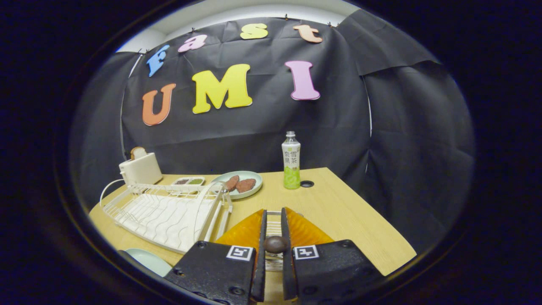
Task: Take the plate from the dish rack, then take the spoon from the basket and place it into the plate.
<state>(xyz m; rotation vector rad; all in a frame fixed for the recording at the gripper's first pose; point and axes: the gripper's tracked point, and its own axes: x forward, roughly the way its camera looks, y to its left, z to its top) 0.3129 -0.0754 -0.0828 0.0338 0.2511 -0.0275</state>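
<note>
Gripper view: the gripper (273,237) has its fingers drawn nearly together on a dark rounded spoon (275,244) end, over the wire basket (273,228). The pale plate (146,260) lies near and to the left, beside the dish rack (169,214); the spoon's long axis cannot be told.
</note>
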